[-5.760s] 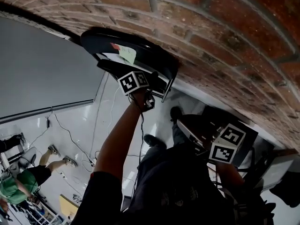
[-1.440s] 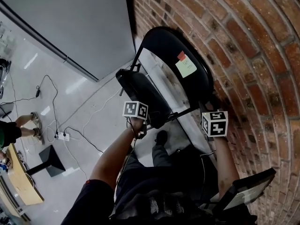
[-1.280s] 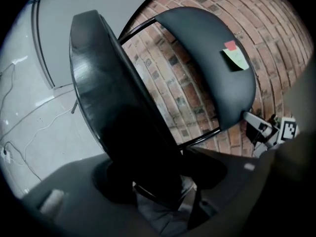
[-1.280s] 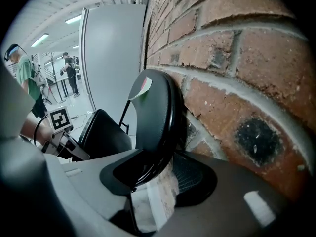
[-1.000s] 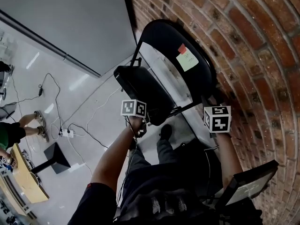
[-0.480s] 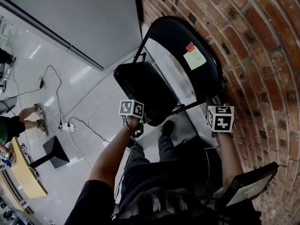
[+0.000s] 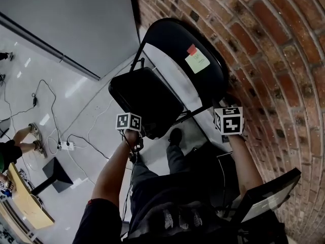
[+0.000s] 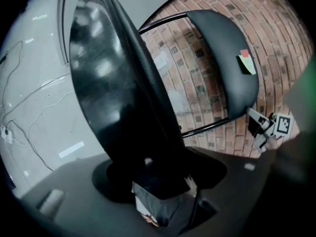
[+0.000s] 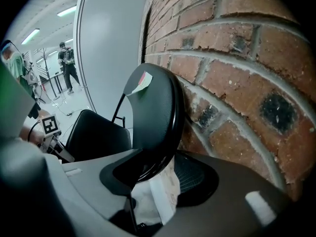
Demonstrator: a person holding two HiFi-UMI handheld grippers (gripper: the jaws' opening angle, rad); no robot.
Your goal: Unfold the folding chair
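Folding chair (image 7: 177, 34) stands on the pale glossy floor (image 7: 76, 111) against the brick wall (image 7: 264, 50), directly ahead of the person's legs, with a grey panel (image 7: 66, 19) beside it on the left. Its black seat (image 7: 144, 100) is swung out at an angle from the black backrest (image 7: 216, 83), and floor shows through the gap between them. A green sticky note (image 7: 197, 61) with a red tab above it sits on the backrest. The left gripper (image 7: 133, 126) is at the near edge of the seat; in the left gripper view its jaws are clenched on that edge, the white-padded fingers (image 8: 148, 204) pressing the dark seat (image 8: 118, 107), which rises steeply out of the left gripper (image 8: 163, 201). That view also shows a black frame tube (image 8: 207, 127) crossing in front of the bricks, and the right gripper (image 8: 269, 130) at the lower end of the backrest (image 8: 227, 58). The right gripper (image 7: 227, 111) is at the side of the backrest next to the wall; in the right gripper view its jaws grasp the rim of the backrest (image 9: 155, 117), with a white pad (image 9: 158, 194) pressed against it at the right gripper (image 9: 153, 196). The left gripper (image 9: 52, 132) shows there beside the seat (image 9: 96, 135). Cables (image 7: 45, 95) and a power strip (image 7: 66, 146) lie on the floor well to the left of the chair.
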